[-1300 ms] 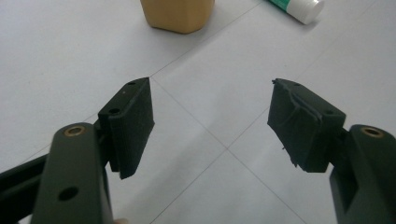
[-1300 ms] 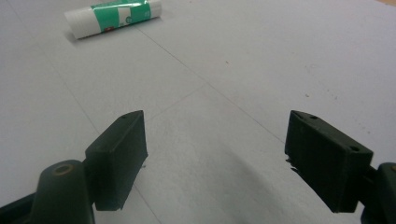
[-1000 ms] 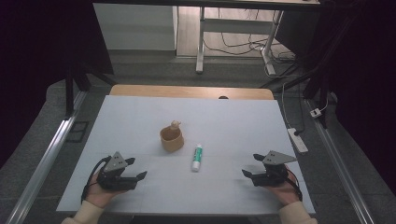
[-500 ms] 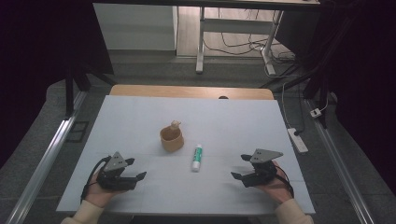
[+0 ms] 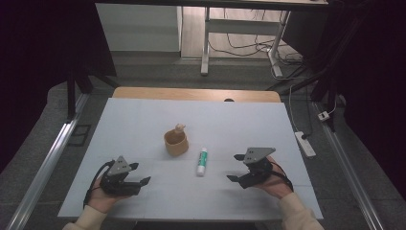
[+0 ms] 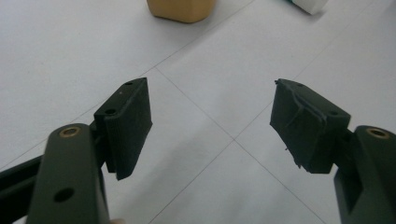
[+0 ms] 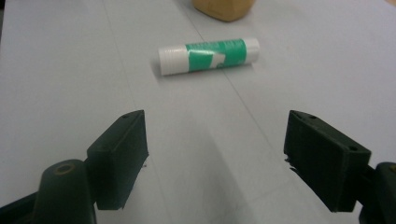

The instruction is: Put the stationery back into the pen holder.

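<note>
Glue stick (image 5: 202, 161): lies flat mid-table, at 4 o'clock from the tan cup (image 5: 175, 142).
Right gripper (image 5: 233, 167): we aim it at the stick from 3 o'clock; jaws wide, empty, ready to straddle it.
Left gripper (image 5: 139, 173): parked low, jaws wide, empty.

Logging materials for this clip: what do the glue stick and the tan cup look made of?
Glue stick: looks like smooth white plastic with a glossy green-and-white printed label around its middle. Tan cup: matte, even tan surface with thick walls; it could be wood or moulded plastic, the pictures leave that open.
</note>
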